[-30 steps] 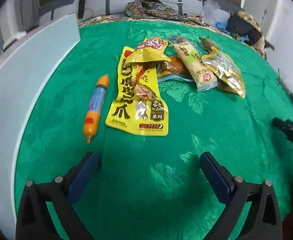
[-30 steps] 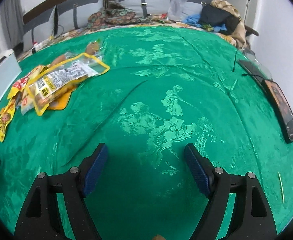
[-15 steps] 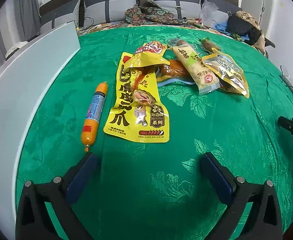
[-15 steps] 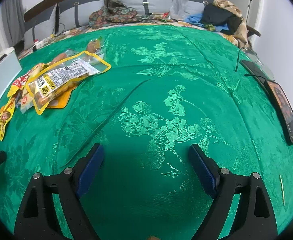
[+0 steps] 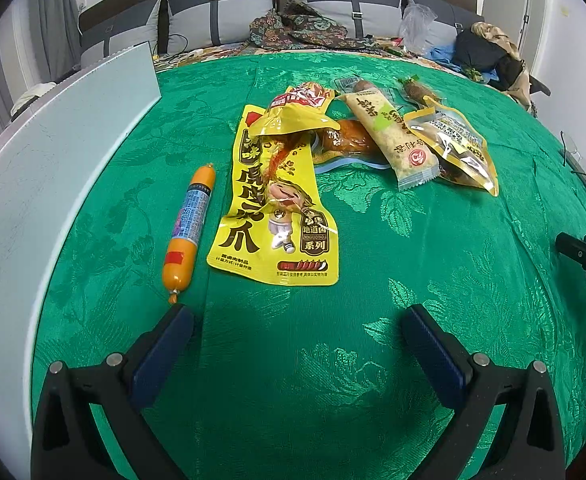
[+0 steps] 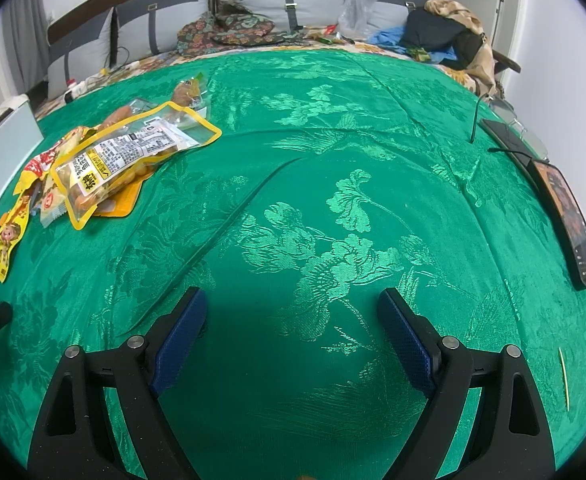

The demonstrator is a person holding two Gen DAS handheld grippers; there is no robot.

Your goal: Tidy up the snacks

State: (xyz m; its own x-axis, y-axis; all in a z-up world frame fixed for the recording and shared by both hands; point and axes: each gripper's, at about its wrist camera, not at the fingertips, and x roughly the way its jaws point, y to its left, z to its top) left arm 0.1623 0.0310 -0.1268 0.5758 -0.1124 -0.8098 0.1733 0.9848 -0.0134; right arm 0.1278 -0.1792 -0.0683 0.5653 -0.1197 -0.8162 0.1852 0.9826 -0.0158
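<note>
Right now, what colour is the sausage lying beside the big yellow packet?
Orange, with a blue label round its middle: the sausage shows best in the left wrist view.

light: bright, even | shadows: soft, beneath jaws | focus: sharp | edges: fisheye-warped, dark-vignetted
</note>
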